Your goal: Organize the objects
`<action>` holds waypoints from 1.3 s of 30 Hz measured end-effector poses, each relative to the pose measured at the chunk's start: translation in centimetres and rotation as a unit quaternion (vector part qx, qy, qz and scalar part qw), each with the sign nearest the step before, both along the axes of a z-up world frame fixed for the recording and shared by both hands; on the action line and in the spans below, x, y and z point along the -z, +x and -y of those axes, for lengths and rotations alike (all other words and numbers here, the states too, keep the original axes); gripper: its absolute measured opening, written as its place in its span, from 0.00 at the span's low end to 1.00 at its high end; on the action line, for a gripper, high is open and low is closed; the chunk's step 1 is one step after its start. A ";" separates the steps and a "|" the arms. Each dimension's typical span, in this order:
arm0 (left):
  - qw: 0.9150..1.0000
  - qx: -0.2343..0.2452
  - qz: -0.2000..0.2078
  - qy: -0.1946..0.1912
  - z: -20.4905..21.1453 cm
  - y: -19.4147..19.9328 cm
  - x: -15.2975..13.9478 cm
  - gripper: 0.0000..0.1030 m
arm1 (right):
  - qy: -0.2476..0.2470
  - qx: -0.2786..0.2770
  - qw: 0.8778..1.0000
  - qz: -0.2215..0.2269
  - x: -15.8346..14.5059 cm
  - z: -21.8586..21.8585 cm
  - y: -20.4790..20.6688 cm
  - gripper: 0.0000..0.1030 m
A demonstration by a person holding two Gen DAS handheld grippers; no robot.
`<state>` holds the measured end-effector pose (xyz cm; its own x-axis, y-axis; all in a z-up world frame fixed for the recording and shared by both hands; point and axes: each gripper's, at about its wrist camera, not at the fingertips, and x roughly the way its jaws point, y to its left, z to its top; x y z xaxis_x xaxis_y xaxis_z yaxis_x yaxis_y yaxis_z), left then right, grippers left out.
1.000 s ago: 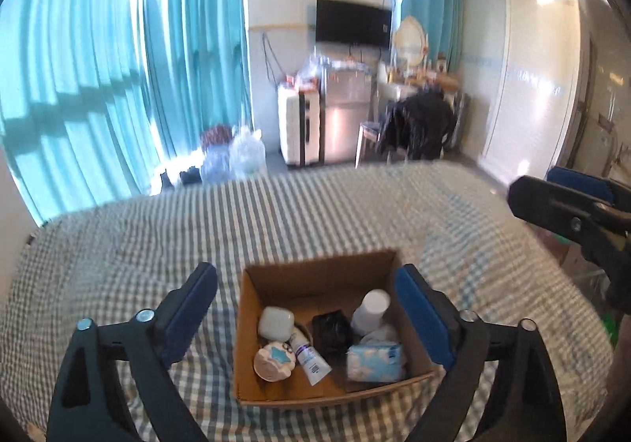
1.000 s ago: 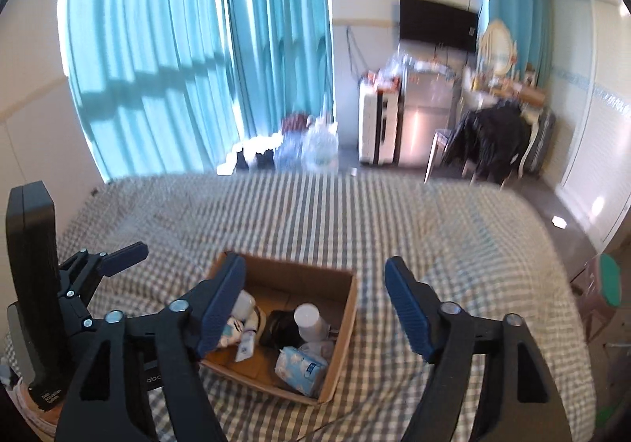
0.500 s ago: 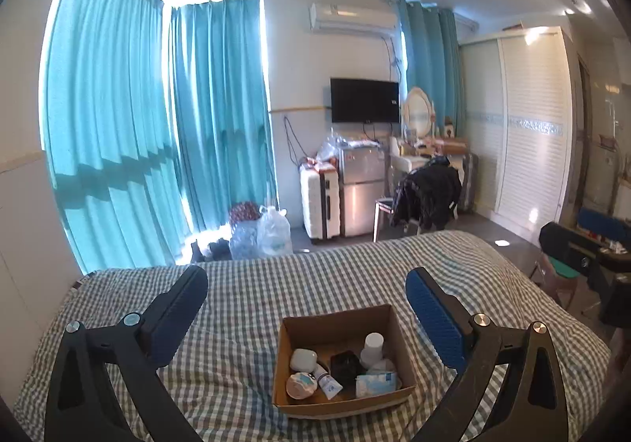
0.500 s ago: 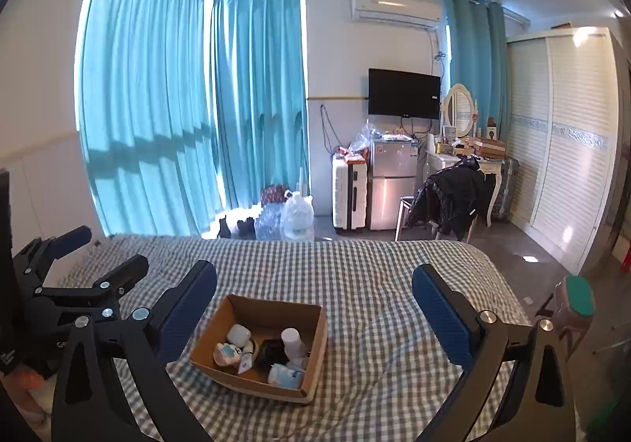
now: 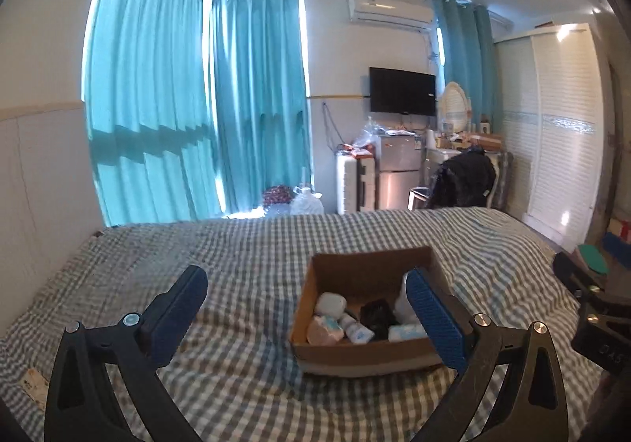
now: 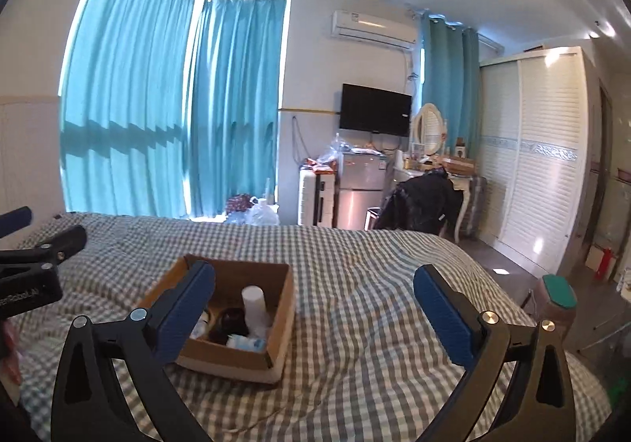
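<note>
Box (image 5: 366,327) lower centre on bed (image 5: 236,244), toiletries gathered inside so sorting looks done | left gripper (image 5: 305,306) wide, empty, raised clear | right gripper (image 6: 315,304) wide, empty, box at its lower left

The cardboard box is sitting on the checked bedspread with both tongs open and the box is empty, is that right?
Not quite. The cardboard box is not empty: the left wrist view shows a white bottle, a black item and other small toiletries inside. It does sit on the checked bedspread, and both tongs are open.
</note>
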<state>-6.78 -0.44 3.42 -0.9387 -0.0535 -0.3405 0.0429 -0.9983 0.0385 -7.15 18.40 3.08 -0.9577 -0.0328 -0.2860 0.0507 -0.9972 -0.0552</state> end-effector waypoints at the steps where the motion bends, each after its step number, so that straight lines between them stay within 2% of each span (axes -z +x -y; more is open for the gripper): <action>1: 1.000 0.007 0.009 0.004 0.1 0.0 0.7 1.00 | -0.006 -0.012 1.000 0.016 1.0 0.0 -0.3 0.98; 4: 1.000 0.002 0.012 0.010 0.5 0.4 1.8 1.00 | -0.005 -0.019 0.999 0.035 2.5 0.4 -0.9 0.98; 8: 0.999 0.010 0.019 0.025 0.7 0.4 1.9 1.00 | -0.010 -0.028 0.999 0.043 2.9 0.7 -1.2 0.98; 15: 1.000 0.007 0.009 -0.003 -0.2 0.9 1.3 1.00 | -0.009 -0.031 0.998 0.056 3.2 0.6 -1.4 0.98; 20: 1.000 0.009 0.010 -0.019 -0.7 1.0 1.4 1.00 | -0.012 -0.034 0.998 0.049 2.8 0.7 -1.0 0.98; 39: 0.999 0.011 0.041 -0.006 -0.5 0.1 2.3 1.00 | -0.015 -0.044 0.997 0.066 3.2 1.3 -1.3 0.98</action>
